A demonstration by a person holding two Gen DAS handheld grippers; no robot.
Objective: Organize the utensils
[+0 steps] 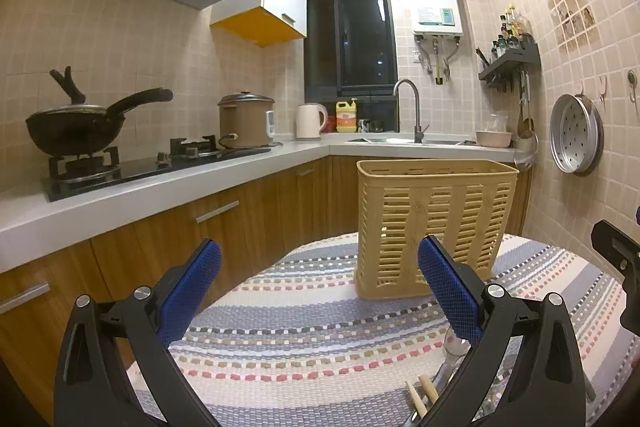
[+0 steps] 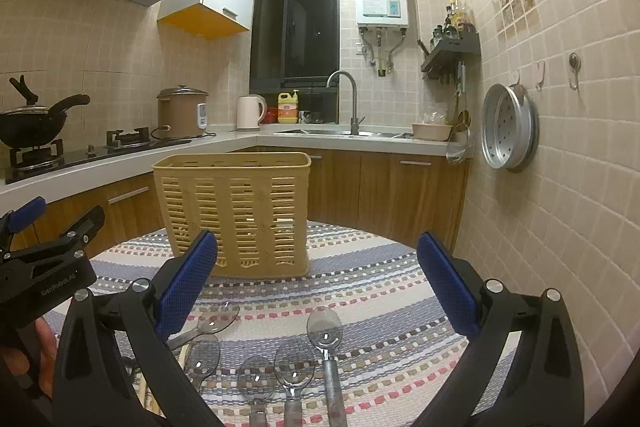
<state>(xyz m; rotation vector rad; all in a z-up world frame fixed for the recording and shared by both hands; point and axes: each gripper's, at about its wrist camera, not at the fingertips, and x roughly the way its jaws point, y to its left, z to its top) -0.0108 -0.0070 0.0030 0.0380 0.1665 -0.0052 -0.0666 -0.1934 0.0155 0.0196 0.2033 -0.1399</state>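
Note:
A tan slotted utensil basket (image 1: 434, 223) stands upright on a striped woven mat (image 1: 312, 339); it also shows in the right wrist view (image 2: 236, 211). Several metal spoons (image 2: 324, 327) lie on the mat (image 2: 380, 307) below my right gripper (image 2: 318, 255), which is open and empty. My left gripper (image 1: 320, 259) is open and empty, with a spoon (image 1: 454, 345) and wooden chopsticks (image 1: 422, 393) near its right finger. The left gripper also appears at the left edge of the right wrist view (image 2: 48, 227).
A grey counter (image 1: 140, 187) runs along the left with a wok (image 1: 76, 131) on a gas stove, a rice cooker (image 1: 244, 121), a kettle (image 1: 310, 121) and a sink with a tap (image 1: 408, 107). A tiled wall (image 2: 560, 187) with a hanging steamer tray (image 2: 506, 127) stands on the right.

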